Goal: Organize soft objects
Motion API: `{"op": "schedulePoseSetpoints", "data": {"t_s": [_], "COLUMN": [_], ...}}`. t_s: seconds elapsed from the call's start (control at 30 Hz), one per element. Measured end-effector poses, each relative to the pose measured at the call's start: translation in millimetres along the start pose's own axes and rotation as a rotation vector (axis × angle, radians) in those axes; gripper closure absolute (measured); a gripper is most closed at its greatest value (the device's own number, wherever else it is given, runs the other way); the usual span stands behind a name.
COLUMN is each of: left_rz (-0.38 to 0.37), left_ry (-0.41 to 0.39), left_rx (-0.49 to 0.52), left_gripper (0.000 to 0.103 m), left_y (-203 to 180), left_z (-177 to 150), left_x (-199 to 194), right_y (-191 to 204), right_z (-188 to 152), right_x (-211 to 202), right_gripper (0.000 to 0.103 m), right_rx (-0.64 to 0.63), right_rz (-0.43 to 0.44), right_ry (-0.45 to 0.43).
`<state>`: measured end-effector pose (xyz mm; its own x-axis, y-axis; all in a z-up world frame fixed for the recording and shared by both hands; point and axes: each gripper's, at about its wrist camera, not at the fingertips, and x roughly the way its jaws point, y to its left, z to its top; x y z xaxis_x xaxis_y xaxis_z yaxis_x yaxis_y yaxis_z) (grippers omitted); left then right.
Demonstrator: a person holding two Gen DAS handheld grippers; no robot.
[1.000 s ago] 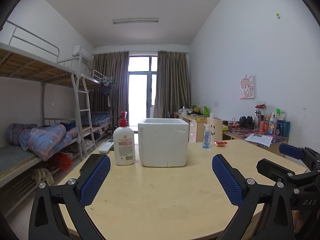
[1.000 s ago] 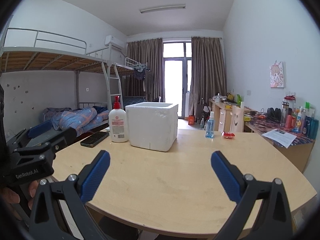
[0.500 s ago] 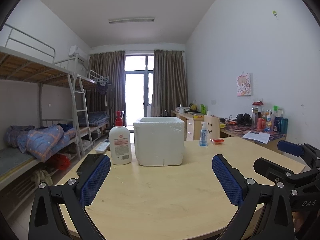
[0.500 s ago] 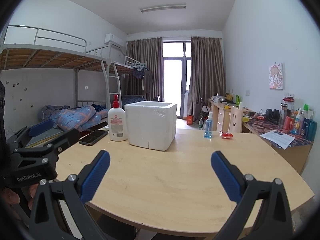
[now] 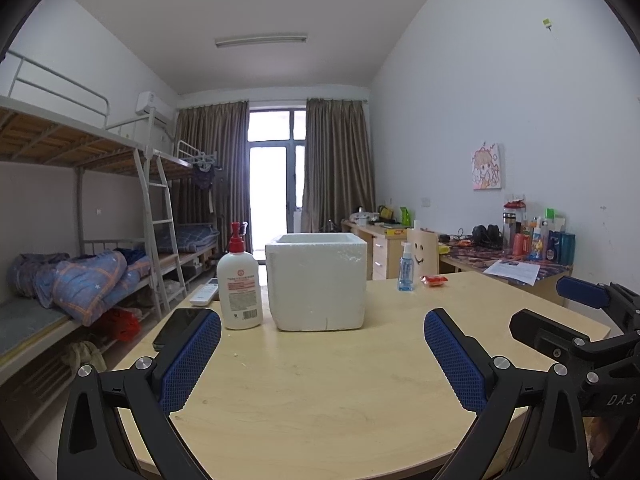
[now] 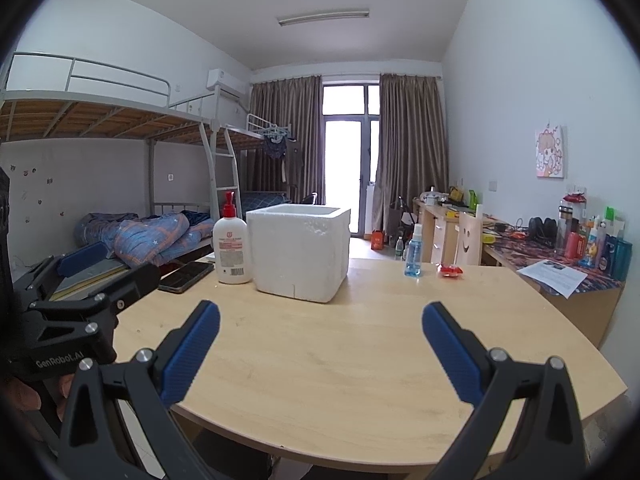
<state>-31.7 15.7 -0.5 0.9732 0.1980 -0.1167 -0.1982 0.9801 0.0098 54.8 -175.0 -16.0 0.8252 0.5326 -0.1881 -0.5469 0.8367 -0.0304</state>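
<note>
Over the last second both grippers have drawn back a little and tipped upward, so the foam box (image 5: pixel 317 281) sits lower and slightly smaller in each wrist view than it did; nothing on the table (image 5: pixel 320 380) itself has shifted. The box stands upright and open-topped near the far middle of the table, just beside the lotion bottle (image 5: pixel 239 284) on its left, with a phone (image 6: pixel 186 276) and a remote (image 5: pixel 205 294) further left and a blue spray bottle (image 5: pixel 405 267) and a small red packet (image 5: pixel 434 279) well apart to its right. The left gripper (image 5: pixel 322 360) hangs over the near edge with its blue pads spread wide and nothing between them; the right gripper (image 6: pixel 320 350) is likewise wide apart and empty. No soft object shows on the table in either view, unless the red packet counts, and whether the box holds anything cannot be seen from this height. The small retreat looks like settling into a start pose rather than progress: the sorting seems not yet begun, and the box is the likely container for whatever is gathered.
</note>
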Motion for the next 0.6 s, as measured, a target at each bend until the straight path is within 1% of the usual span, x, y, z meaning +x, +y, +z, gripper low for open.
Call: {"op": "schedulePoseSetpoints", "data": {"t_s": [0.37,0.5,0.6], "left_rz": [0.006,0.003,-0.009], "left_ry": [0.002,0.001,0.015], "left_rx": [-0.011,-0.012,-0.007], "left_gripper": [0.001,0.001,0.001], "left_y": [1.1,1.2,-0.5], "left_z": [2.0,1.5,0.9], "left_x": [0.6,-0.2,2.4], "right_y": [-3.2,-3.2,-4.5], "right_z": [-2.8,-2.0,-2.4], "right_x": [2.1,-0.6,0.2], "right_gripper": [0.001,0.001,0.001], "right_rx": [0.01,0.011,0.017], "right_rz": [-0.013,-0.014,-0.019], "right_ry": [0.017,0.012,0.016]}}
